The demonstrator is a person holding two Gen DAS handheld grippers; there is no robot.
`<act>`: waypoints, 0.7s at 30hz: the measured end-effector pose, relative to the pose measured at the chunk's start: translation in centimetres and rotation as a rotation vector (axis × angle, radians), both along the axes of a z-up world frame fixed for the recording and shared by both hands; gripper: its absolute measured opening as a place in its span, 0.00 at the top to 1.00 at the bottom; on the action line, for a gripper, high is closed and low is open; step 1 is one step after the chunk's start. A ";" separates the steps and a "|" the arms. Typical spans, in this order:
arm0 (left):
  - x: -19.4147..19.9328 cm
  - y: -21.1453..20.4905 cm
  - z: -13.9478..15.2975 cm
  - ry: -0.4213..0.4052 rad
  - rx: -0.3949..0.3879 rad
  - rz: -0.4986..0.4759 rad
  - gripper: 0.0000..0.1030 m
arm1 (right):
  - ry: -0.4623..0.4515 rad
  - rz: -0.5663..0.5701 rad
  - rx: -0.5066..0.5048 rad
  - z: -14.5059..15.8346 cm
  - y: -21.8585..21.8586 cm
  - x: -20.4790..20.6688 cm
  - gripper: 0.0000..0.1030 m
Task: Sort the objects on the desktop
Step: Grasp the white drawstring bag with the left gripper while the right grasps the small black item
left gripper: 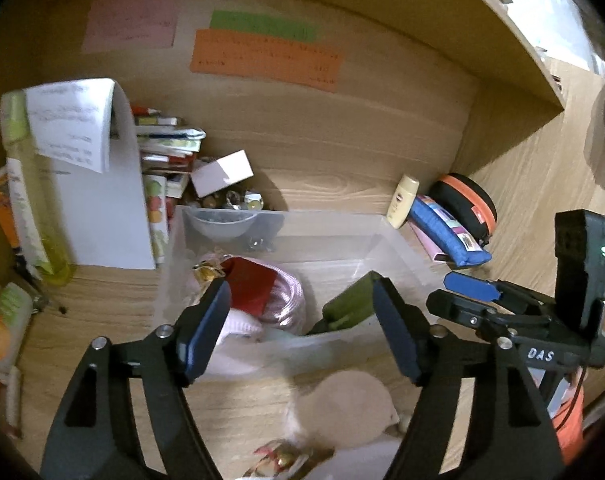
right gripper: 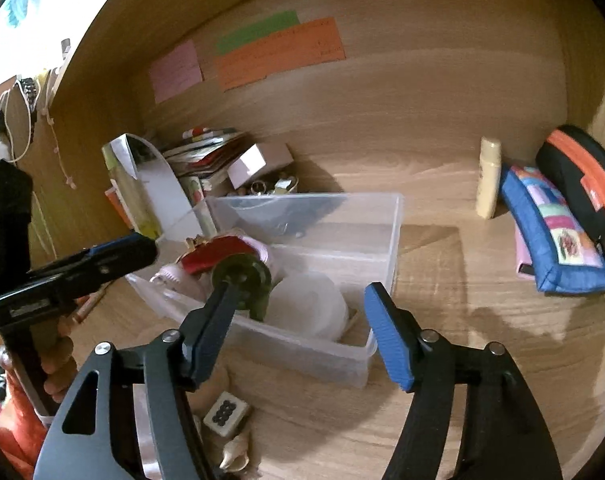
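We hold both grippers spread and empty at the near side of the clear bin point(right gripper: 382, 216). The mahjong tile point(right gripper: 226, 419) lies on the counter just before the bin, nearest the right gripper point(right gripper: 294, 320); the left gripper point(left gripper: 298, 320) hovers over the bin's near wall.

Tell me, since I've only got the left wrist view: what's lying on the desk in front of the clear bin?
Observer: A white tile with dark dots lies on the desk, just in front of the clear bin.
Operator: Anything beside it?
Observer: A small seashell lies nearer the camera than the tile.
Operator: Is the right tool carrying anything?
Observer: No. The right tool stands open, with nothing gripped between its pads.
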State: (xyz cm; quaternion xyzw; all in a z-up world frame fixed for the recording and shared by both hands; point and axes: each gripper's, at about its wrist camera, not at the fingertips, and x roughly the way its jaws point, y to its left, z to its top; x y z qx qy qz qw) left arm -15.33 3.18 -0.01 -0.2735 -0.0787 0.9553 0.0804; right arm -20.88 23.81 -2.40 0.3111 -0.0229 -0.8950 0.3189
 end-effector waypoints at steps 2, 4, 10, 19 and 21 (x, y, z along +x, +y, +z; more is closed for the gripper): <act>1.0 -0.3 0.3 0.006 -0.015 0.008 0.24 | 0.011 0.002 0.021 0.2 -0.1 0.7 0.38; 1.7 -0.5 0.4 0.010 -0.018 0.011 0.17 | 0.046 -0.005 0.066 0.4 -0.4 1.7 0.38; 4.1 -0.5 -0.1 -0.004 -0.042 0.008 0.12 | 0.079 0.011 0.052 0.8 0.0 5.0 0.25; 8.5 1.0 -2.1 -0.070 -0.025 -0.060 0.12 | 0.070 -0.009 0.087 -0.1 1.4 8.3 0.24; 9.6 1.7 -2.5 -0.078 -0.038 -0.077 0.12 | 0.061 -0.014 0.089 -0.6 1.7 8.9 0.24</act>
